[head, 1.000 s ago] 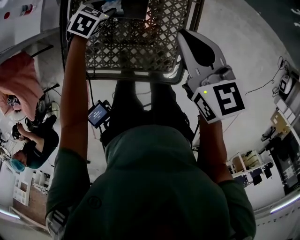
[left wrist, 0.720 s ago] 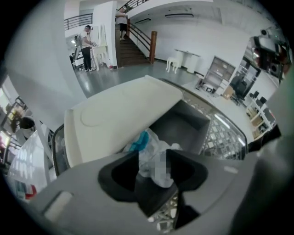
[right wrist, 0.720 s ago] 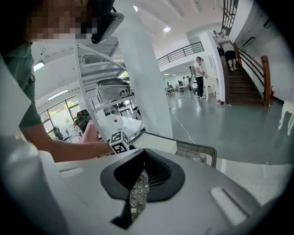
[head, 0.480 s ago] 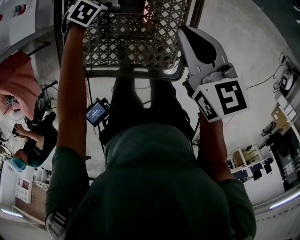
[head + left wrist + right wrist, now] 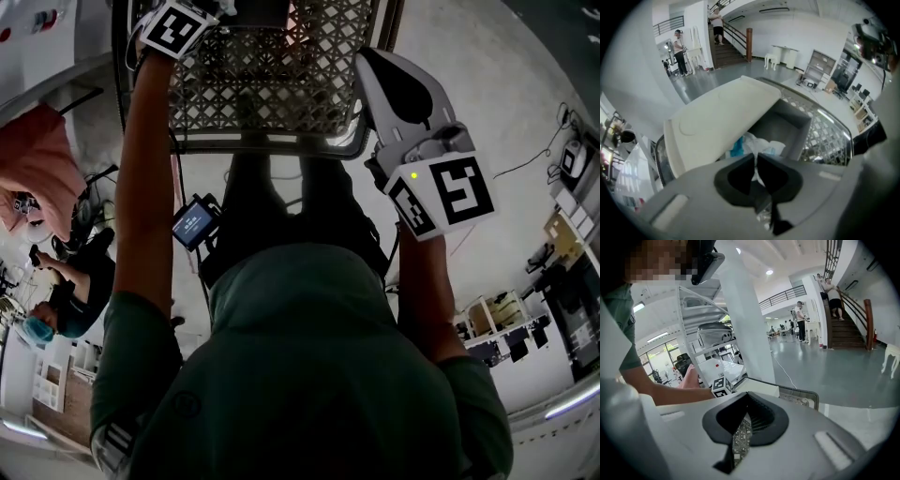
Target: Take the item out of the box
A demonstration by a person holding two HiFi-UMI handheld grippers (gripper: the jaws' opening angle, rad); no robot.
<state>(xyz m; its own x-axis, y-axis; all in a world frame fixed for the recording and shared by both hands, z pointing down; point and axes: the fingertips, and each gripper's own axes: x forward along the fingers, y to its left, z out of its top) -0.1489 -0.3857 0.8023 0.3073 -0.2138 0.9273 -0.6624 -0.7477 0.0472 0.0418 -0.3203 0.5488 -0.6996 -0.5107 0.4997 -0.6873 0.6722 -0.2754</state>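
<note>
One packet (image 5: 765,146) pinched in closing left hand-held gripper (image 5: 755,159) | inside box (image 5: 785,124) rim (lid (image 5: 717,119) up) | right hand-held gripper (image 5: 746,411) closed

The left arm (image 5: 145,187) stretches far ahead, and the left gripper (image 5: 756,161) is closing its jaws on white wrapping (image 5: 761,144). The right gripper (image 5: 746,417) is held nearer, jaws together and empty.

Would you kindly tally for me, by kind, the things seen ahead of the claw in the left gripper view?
Grey box: 1
White lid, propped open: 1
White-and-blue plastic packet in the box: 1
Metal mesh cart: 1
Total: 4
</note>
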